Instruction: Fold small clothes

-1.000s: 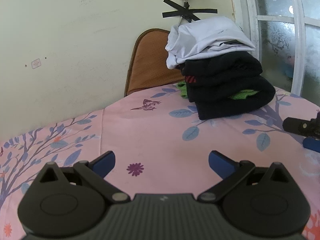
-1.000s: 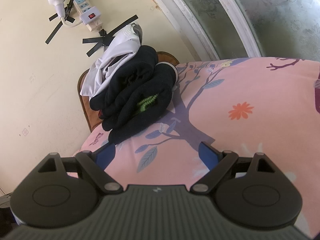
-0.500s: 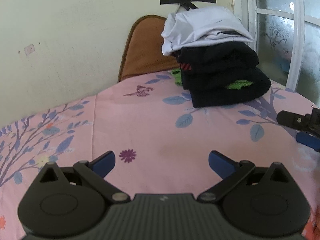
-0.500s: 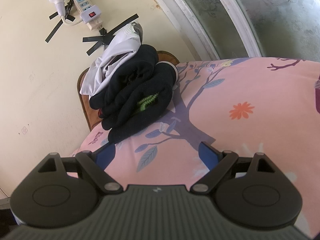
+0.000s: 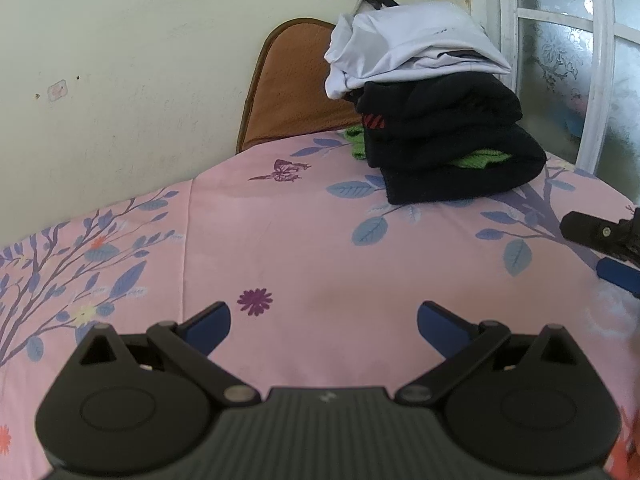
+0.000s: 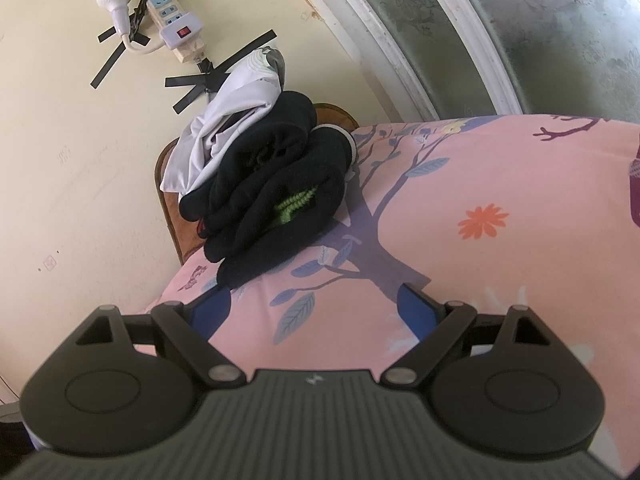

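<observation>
Both fingers spread wide and empty, left gripper [image 5: 323, 320] and right gripper [image 6: 316, 305] short of the folded clothes stack [image 5: 436, 116]; likely between garments, next needs an unfolded piece.

A cream plaster wall [image 5: 120, 80] is marked with small scuffs. A white power strip [image 6: 174, 26] is fixed to it with black tape strips [image 6: 188, 84]. A white-framed window of patterned frosted glass [image 6: 520, 32] admits daylight. A brown rounded panel [image 5: 292, 88], possibly a chair back, is seen behind a pink floral sheet [image 5: 280, 240].
</observation>
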{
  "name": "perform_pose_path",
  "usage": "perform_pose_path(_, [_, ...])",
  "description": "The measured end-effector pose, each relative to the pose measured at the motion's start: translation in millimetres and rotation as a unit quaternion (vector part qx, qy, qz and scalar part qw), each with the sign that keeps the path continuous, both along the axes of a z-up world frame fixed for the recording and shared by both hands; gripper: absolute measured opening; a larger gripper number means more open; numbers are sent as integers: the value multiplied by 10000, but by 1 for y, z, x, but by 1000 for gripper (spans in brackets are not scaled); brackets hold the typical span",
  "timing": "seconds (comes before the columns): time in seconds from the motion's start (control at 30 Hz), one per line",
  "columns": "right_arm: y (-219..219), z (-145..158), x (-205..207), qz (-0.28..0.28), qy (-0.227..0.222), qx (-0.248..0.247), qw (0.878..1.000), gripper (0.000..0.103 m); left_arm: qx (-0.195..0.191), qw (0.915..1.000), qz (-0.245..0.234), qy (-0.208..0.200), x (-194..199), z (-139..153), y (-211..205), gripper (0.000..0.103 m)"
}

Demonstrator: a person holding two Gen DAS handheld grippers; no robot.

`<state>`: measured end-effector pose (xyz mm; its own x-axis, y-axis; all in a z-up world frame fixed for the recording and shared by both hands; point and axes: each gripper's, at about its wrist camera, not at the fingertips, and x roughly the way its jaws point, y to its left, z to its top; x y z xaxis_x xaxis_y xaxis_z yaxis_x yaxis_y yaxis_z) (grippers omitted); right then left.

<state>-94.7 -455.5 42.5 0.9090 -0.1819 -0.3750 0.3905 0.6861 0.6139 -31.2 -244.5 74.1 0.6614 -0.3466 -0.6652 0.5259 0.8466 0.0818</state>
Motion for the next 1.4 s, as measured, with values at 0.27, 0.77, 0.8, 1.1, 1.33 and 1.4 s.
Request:
perform_pose_path(0.27, [0,0,0,5,1,-3,10000,92,93,10000,-10,25,0,-1,-2,103])
perform_pose_path(0.77, [0,0,0,3,2,-1,10000,92,198,9997,-1,116,2,-4,-3,103])
perform_pose_path(0.8, [0,0,0,4,2,-1,10000,92,203,9997,-1,121,2,-4,-3,103])
perform_pose_path(1.1, [-1,0,0,5,0,0,10000,92,231,9996,-24,155,2,-5,-4,103])
perform_pose_path(1.33, [0,0,0,5,0,1,10000,92,249,9995,-25,179,2,-6,-4,103])
perform_pose_path(1.4, [-1,0,0,9,4,1,10000,92,260,9995,-19,187,2,-6,-4,103])
